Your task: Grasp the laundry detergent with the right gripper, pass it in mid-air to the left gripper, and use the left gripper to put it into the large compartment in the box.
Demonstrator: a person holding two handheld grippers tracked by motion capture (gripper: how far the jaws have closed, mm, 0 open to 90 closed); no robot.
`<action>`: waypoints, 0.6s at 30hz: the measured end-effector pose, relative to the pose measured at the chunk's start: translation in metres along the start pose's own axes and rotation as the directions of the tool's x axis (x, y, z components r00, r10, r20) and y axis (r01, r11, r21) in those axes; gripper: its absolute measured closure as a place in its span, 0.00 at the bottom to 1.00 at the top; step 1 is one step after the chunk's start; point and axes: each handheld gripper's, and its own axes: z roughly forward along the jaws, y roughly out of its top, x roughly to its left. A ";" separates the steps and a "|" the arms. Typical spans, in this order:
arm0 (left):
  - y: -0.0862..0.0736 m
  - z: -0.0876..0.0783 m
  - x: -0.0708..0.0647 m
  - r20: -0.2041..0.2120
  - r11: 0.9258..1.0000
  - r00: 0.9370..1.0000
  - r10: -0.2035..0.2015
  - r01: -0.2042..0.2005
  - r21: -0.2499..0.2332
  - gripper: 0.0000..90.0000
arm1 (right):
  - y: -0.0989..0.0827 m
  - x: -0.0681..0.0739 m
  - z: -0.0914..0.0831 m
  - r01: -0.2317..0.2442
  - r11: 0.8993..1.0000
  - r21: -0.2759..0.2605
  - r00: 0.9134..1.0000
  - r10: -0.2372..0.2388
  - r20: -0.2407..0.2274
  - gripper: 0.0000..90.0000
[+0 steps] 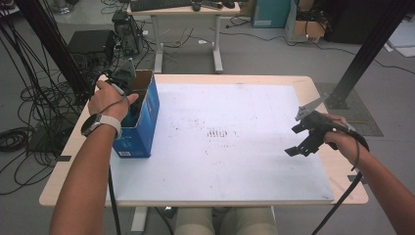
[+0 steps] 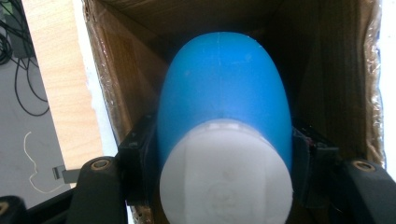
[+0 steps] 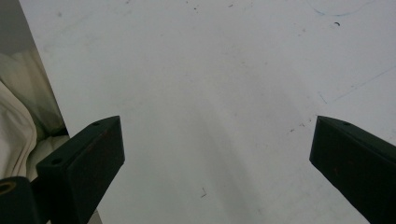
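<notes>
A blue bottle (image 2: 224, 88) with a white cap (image 2: 226, 172) sits between the black jaws of my left gripper (image 2: 224, 154), which press on its sides just above the cap. The bottle is down inside an open cardboard box (image 2: 116, 93). In the high view that box (image 1: 142, 122) is blue outside and stands at the table's left, with my left gripper (image 1: 128, 81) reaching into its open top. My right gripper (image 1: 298, 142) hovers low over the white board (image 1: 220, 147) near its right edge; its jaws stand wide apart with nothing between them (image 3: 215, 154).
The white board covers most of the wooden table (image 1: 333, 171). Behind the table stands a second desk (image 1: 186, 10), with cables (image 1: 29, 98) and equipment on the floor at the left and black frame posts (image 1: 372, 44) at both sides.
</notes>
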 end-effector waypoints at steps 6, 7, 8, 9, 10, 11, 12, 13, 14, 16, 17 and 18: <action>0.000 0.000 0.000 -0.002 1.000 1.000 0.001 -0.001 0.001 0.42 | 0.000 0.000 0.000 -0.001 1.000 0.000 1.000 0.001 0.000 0.03; 0.000 0.000 0.000 0.000 1.000 1.000 0.000 0.000 0.000 0.41 | 0.000 0.000 0.000 -0.001 1.000 0.000 1.000 0.001 0.000 0.03; 0.000 0.000 0.000 0.000 1.000 1.000 0.001 -0.001 0.000 0.41 | 0.000 0.000 0.000 0.000 1.000 0.000 1.000 0.000 -0.001 0.03; 0.000 0.000 0.000 -0.001 1.000 1.000 0.002 -0.002 0.001 0.41 | 0.000 0.000 0.000 0.000 1.000 0.000 1.000 0.000 -0.001 0.03; 0.000 0.000 0.000 -0.001 1.000 1.000 0.000 0.000 0.001 0.41 | 0.000 0.000 0.000 0.000 1.000 0.000 1.000 0.000 -0.001 0.03; 0.000 0.000 0.000 -0.002 1.000 1.000 -0.001 0.001 0.003 0.41 | 0.000 0.000 0.000 0.000 1.000 0.000 1.000 0.000 -0.001 0.03; 0.000 0.000 0.000 -0.001 1.000 1.000 -0.002 0.002 0.005 0.41 | 0.000 0.000 0.000 -0.002 1.000 -0.003 1.000 0.002 -0.002 0.03; 0.000 0.000 0.000 0.000 1.000 1.000 -0.001 0.001 0.004 0.41 | 0.000 0.000 0.000 -0.002 1.000 -0.003 1.000 0.002 -0.002 0.03; 0.000 0.000 -0.001 0.001 1.000 1.000 -0.003 0.003 0.003 0.42 | -0.001 0.000 0.000 0.005 1.000 0.000 1.000 -0.005 -0.001 0.03; 0.000 0.000 0.000 -0.002 1.000 1.000 0.001 -0.001 0.000 0.42 | -0.001 0.000 0.000 0.002 1.000 -0.003 1.000 -0.002 -0.002 0.03; 0.000 0.000 0.000 -0.001 1.000 1.000 0.000 0.000 0.000 0.42 | -0.001 0.000 0.000 0.005 1.000 -0.001 1.000 -0.005 -0.001 0.03; 0.000 0.000 0.000 -0.002 1.000 1.000 0.001 -0.001 0.001 0.42 | -0.001 0.000 0.000 0.001 1.000 -0.002 1.000 -0.001 -0.002 0.03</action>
